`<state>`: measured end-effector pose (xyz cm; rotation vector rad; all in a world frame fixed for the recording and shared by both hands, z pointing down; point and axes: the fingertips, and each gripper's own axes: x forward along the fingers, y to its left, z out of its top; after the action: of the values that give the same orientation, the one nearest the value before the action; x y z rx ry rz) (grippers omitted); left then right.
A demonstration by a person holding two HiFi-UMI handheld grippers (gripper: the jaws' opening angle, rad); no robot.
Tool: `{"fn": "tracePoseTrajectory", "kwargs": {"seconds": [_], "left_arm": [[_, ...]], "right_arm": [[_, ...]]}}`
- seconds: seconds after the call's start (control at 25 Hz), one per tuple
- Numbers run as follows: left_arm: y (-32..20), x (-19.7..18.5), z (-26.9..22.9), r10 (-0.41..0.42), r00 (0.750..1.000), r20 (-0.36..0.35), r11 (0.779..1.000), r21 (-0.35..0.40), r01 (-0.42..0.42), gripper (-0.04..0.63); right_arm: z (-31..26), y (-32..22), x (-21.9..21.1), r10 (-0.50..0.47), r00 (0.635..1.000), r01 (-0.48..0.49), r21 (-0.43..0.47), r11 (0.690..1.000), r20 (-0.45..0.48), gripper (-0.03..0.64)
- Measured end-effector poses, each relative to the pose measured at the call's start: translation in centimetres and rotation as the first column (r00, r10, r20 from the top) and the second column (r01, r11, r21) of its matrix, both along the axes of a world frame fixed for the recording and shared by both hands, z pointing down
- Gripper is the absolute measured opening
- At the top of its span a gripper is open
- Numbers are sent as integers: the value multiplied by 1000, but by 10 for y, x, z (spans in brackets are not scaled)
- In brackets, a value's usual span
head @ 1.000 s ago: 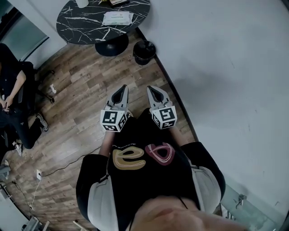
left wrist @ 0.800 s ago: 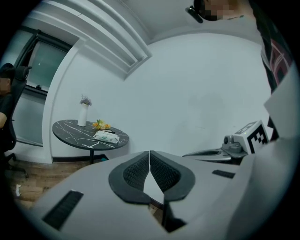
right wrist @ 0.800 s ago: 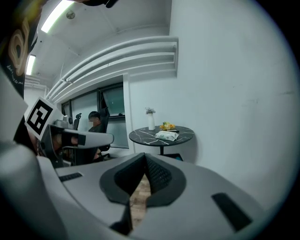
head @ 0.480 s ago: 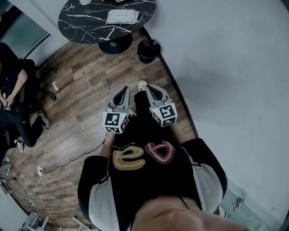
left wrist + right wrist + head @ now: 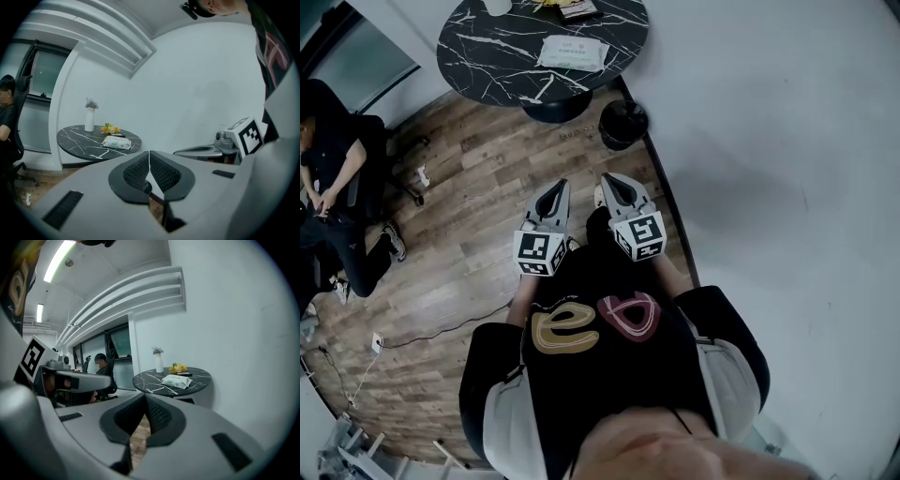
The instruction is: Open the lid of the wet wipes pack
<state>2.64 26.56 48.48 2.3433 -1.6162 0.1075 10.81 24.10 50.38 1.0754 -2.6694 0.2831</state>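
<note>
Holding left hand-held gripper (image 5: pixel 559 186) and right hand-held gripper (image 5: pixel 608 179) clenched, empty, side by side near the torso. Wet wipes pack (image 5: pixel 573 52) lies on far counter (image 5: pixel 484 67), well apart. Risk: jaws arriving clenched would shove the pack, not catch the lid.

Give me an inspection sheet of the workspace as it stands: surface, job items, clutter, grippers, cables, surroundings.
Surface: round black marbled table, ahead across the floor.
Job's things: wet wipes pack lies flat on the table; its lid is too small to judge.
Clutter: white vase and yellow flowers on the table's far side.
Grippers: left gripper and right gripper side by side, fingers shut, nothing between them, well short of the table.
Cables: one cable across the wooden floor.
Surroundings: black waste bin by the white wall; seated person at left.
</note>
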Motion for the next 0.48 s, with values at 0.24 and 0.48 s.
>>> {"fn": "tracePoseTrajectory", "kwargs": {"seconds": [0.24, 0.48], "left_arm": [[-51, 2, -1, -18, 1000, 15, 1000, -17, 18, 20], [-101, 4, -5, -66, 997, 25, 998, -20, 67, 20]], "right_arm": [[-2, -57, 0, -17, 1000, 18, -16, 1000, 26, 11], [-6, -112, -2, -73, 997, 73, -8, 997, 32, 11]]}}
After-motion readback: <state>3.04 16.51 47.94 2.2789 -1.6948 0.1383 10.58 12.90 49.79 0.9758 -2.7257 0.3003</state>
